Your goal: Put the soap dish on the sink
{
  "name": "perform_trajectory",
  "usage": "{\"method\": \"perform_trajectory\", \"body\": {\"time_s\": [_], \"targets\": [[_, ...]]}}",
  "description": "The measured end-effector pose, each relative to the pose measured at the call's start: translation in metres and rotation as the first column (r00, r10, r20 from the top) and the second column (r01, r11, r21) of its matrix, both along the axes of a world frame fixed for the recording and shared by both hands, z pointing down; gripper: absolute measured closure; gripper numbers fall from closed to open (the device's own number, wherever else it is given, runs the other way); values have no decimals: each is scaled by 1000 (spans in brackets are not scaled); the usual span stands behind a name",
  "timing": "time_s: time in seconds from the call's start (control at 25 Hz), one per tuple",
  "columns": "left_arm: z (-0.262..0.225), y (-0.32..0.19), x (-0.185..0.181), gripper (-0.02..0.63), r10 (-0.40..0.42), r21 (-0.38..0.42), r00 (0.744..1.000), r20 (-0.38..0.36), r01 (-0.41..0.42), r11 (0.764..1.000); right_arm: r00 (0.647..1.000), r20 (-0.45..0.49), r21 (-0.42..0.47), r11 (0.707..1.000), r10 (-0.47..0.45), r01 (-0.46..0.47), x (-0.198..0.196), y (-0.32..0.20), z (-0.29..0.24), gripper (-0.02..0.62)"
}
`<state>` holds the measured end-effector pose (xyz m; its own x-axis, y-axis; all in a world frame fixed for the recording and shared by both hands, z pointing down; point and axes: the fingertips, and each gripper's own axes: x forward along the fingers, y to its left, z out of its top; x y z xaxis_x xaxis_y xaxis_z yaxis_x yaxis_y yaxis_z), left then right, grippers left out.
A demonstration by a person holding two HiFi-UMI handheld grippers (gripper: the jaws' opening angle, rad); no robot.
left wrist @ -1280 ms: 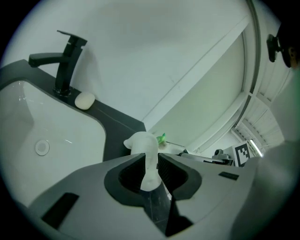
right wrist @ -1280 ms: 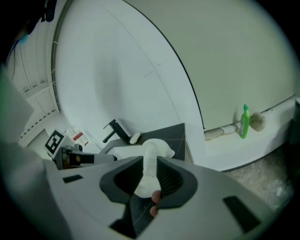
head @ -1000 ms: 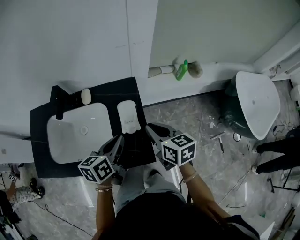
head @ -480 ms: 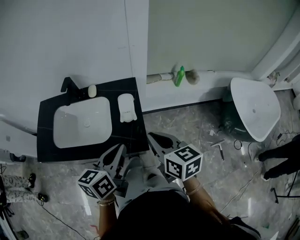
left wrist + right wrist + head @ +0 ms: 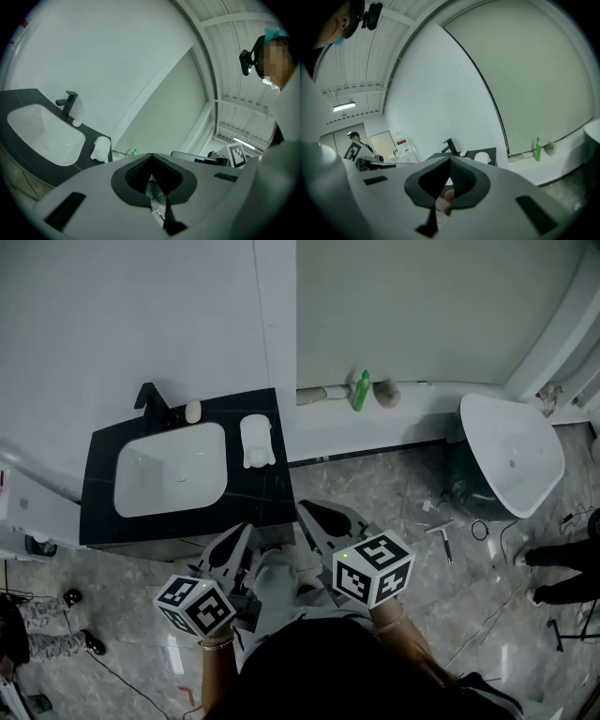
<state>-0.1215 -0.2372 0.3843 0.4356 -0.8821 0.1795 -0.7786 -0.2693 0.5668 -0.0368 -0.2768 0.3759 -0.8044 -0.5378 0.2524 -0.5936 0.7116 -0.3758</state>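
The white soap dish [image 5: 255, 441] lies on the black sink counter [image 5: 268, 500], right of the white basin [image 5: 172, 480]; nothing touches it. It also shows small in the left gripper view, soap dish [image 5: 100, 149], and in the right gripper view, soap dish [image 5: 482, 158]. A black faucet [image 5: 149, 398] and a small white soap [image 5: 192, 412] stand at the counter's back. My left gripper [image 5: 243, 532] and right gripper [image 5: 303, 509] hover off the counter's front edge, near the person's body. Both are shut, jaw tips meeting, with nothing held.
A green bottle [image 5: 361, 390] stands on the low white ledge along the wall. A white basin on a dark base [image 5: 511, 452] sits on the floor at the right. Small tools [image 5: 441, 530] and cables lie on the marble floor. Another person's feet [image 5: 553, 568] are at the far right.
Both grippers have drawn back from the counter toward the person's body, and the head view has pulled away from the sink. The soap dish stays where it lay.
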Motion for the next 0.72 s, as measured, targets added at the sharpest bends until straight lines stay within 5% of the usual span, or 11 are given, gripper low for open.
{"method": "perform_trajectory", "body": {"time_s": [0.24, 0.72], "targets": [[-11, 8, 6, 603, 22, 23, 998, -56, -20, 1000, 997, 69, 46, 999, -19, 16, -1, 11, -18, 576], [-9, 3, -1, 603, 18, 8, 998, -57, -17, 1000, 999, 37, 55, 998, -30, 28, -13, 11, -17, 577]]}}
